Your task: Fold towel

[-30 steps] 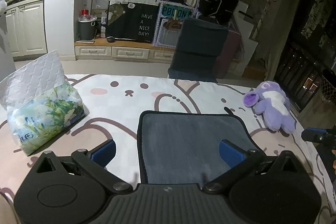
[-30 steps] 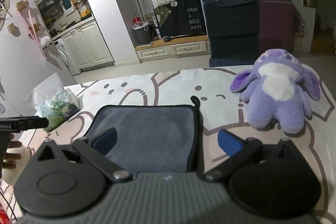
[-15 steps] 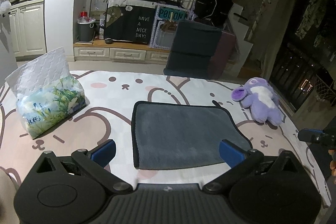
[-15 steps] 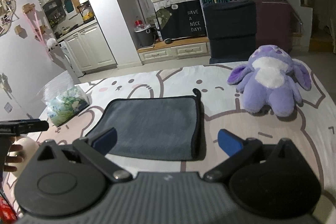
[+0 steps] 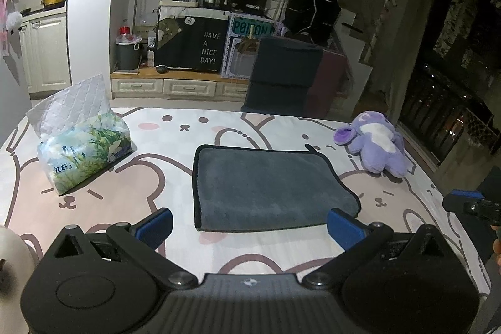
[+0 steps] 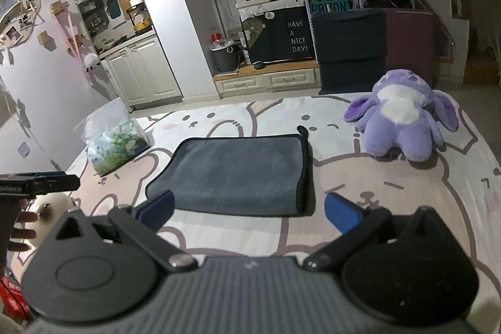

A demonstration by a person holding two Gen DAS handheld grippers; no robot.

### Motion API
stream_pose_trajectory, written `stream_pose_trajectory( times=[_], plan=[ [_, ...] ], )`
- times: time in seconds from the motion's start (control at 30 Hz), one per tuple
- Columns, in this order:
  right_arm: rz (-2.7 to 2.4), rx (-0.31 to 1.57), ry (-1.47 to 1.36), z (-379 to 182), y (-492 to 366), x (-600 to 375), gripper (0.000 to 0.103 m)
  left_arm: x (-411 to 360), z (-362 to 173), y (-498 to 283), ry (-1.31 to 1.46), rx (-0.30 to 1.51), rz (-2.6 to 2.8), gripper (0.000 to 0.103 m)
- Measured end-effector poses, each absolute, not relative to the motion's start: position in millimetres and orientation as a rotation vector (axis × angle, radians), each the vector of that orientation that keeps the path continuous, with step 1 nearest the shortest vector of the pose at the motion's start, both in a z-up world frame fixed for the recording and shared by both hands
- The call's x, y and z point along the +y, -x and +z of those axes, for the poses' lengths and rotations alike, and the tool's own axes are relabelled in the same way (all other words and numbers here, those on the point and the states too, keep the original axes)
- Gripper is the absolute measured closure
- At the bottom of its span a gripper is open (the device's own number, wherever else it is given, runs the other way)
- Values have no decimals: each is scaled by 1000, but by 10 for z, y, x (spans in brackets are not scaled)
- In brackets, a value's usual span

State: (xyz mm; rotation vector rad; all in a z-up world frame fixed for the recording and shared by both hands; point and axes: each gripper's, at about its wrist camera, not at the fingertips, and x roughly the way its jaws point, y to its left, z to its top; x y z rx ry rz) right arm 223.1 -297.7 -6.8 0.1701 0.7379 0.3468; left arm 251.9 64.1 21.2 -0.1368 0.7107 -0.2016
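Both my tongs are spread wide with nothing in them. The left tongs and right tongs both sit just short of the near edge of the towel, not touching it. So the grey towel lies straight ahead of both, flat on the bunny-print tabletop, long axis running left to right across my view. It looks already folded over, with a rounded fold along the near edge, so I reckon a side-to-side fold comes next. Neither hand is clearly nearer; the left tongs face the towel's left half, the right tongs its right corner.

Count: one towel, one tissue pack left of the towel, one purple plush toy right of it.
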Motion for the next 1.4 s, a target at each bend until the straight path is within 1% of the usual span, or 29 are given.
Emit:
stream_pose_trajectory(
  times=[0.37,1.4],
  plan=[
    [348,707,-193,25,-1849,-2995,0,507,322,-2121,109,682,-228,0],
    [319,637,-137,100,-819,-2897,0,267,357,-1174,90,647,-115,0]
  ],
)
